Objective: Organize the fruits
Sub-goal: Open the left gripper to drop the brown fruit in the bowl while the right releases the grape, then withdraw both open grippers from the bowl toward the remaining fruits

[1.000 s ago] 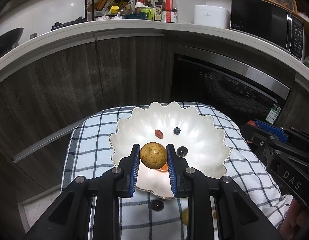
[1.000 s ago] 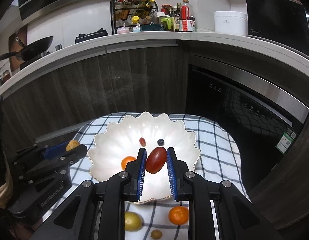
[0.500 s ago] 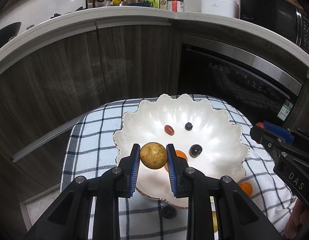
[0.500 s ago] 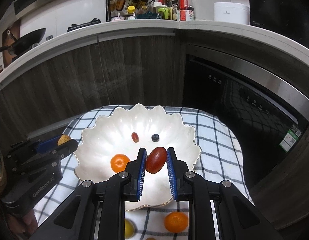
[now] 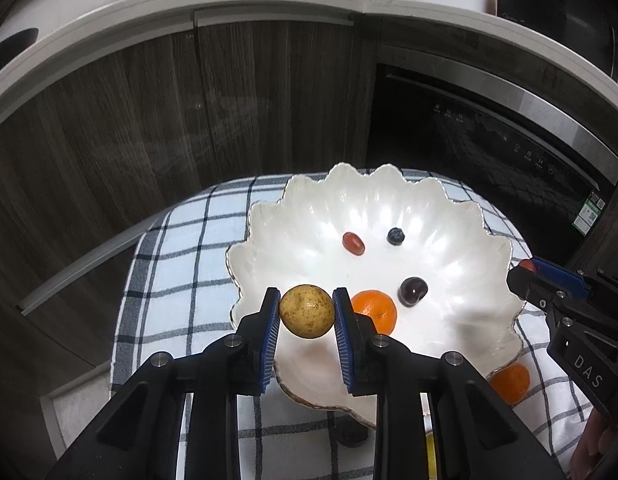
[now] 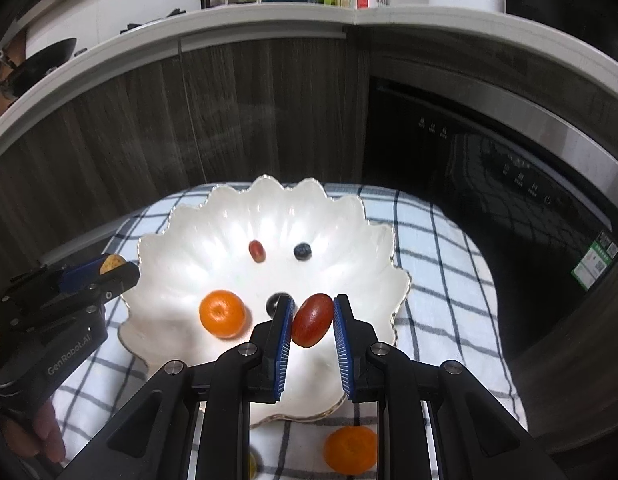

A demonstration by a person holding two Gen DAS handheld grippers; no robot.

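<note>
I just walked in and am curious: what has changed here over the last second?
Both grippers moved forward over the white bowl. The left gripper still holds the tan fruit, the right gripper the red fruit. Nothing was let go; fruit in the bowl stayed put.

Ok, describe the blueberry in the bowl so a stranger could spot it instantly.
Find the white scalloped bowl on the checked cloth. Toward its far side two small fruits lie side by side, apart: a red oblong grape on the left and the blueberry on the right. It is the smallest, roundest one, dark blue, unlike the orange nearer the camera.
</note>
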